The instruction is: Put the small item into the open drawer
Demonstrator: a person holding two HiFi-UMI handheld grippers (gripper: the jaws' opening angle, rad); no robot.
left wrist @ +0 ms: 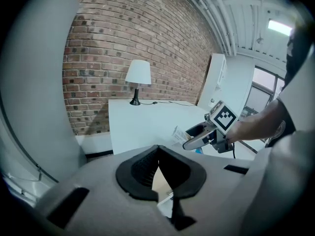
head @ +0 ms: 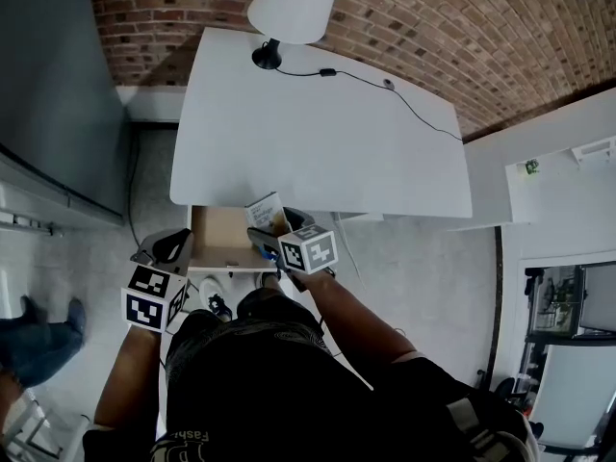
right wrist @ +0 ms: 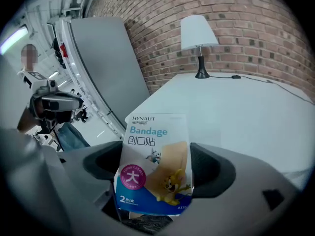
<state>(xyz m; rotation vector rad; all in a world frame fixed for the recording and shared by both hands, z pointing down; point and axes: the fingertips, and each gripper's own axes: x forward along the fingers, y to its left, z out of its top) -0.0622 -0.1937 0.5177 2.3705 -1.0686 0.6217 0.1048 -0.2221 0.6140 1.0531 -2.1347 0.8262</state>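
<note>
A small bandage packet [right wrist: 155, 161], white and blue with a cartoon print, stands upright between the jaws of my right gripper [right wrist: 157, 167], which is shut on it. In the head view the packet [head: 265, 208] and right gripper [head: 274, 237] hover over the open drawer [head: 217, 250], a brown-floored box pulled out under the white table's front edge. My left gripper [head: 171, 246] hangs just left of the drawer, its pads [left wrist: 142, 168] meeting at the tips with nothing held. From the left gripper view the right gripper [left wrist: 199, 135] and packet [left wrist: 179, 134] show ahead.
The white table [head: 318, 133] carries a lamp [head: 289, 8] and a black cable [head: 404, 99] at the back. A grey panel [head: 48, 85] stands at left, white cabinets [head: 549, 162] at right. Another person's legs [head: 38, 345] are at lower left.
</note>
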